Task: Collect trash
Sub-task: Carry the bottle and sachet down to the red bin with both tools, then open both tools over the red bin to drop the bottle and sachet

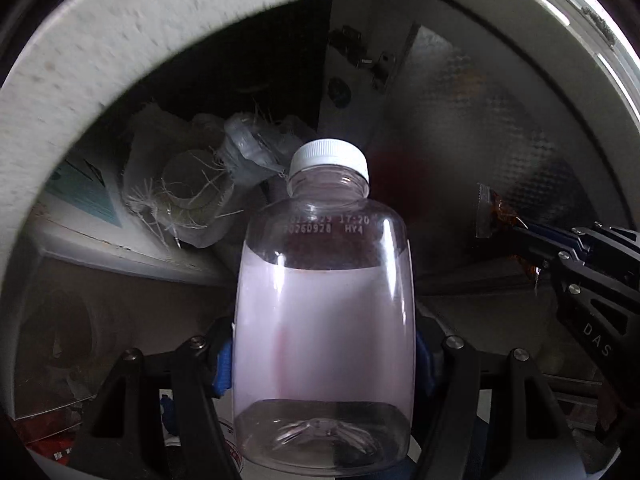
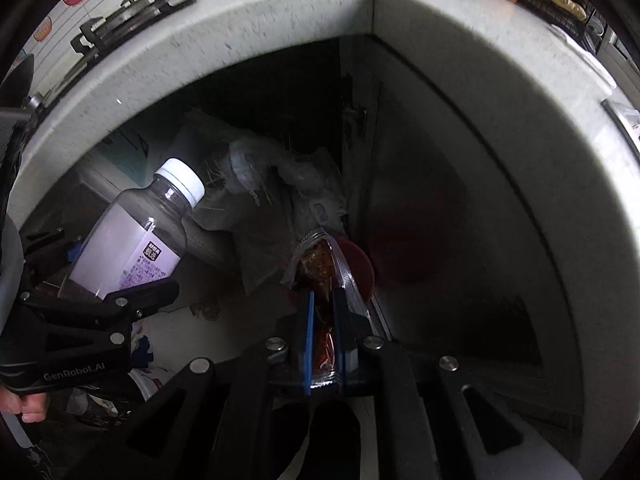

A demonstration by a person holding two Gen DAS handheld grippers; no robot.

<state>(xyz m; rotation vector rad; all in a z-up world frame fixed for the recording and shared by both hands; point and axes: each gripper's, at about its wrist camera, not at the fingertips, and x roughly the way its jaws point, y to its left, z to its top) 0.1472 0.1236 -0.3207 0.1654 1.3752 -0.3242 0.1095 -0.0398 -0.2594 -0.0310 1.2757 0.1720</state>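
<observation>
Both tongs point down into a dim cupboard under a pale speckled bench (image 1: pixel 120 40). Left tongs (image 1: pixel 324 364) stand fairly wide, their blue pads pressed on either side of a clear plastic bottle (image 1: pixel 324 320) with a white cap (image 1: pixel 329 158) at its far end. A pale pinkish label wraps the bottle's middle, and a printed date code shows on its shoulder. In the right wrist view the same bottle (image 2: pixel 132 248) lies tilted at the left, cap toward the far side, with the left tongs' black frame just below it and a fingertip showing at the left edge.

Right tongs (image 2: pixel 322 308) are narrow, pinching a small clear sauce sachet (image 2: pixel 320 272) with reddish-brown contents; its serrated far end sticks out past the tips. From the left wrist view that sachet (image 1: pixel 490 216) hangs at the right, in front of a grey metallic cupboard wall (image 1: pixel 480 120).

Further in, at the left of the cupboard, lie crumpled plastic bags (image 1: pixel 256 148) and a frayed whitish sack (image 1: pixel 180 192). A round red thing (image 2: pixel 356 264) sits just beyond the sachet; what it is cannot be told. On the benchtop at the far left a black stove grate (image 2: pixel 132 12) shows
</observation>
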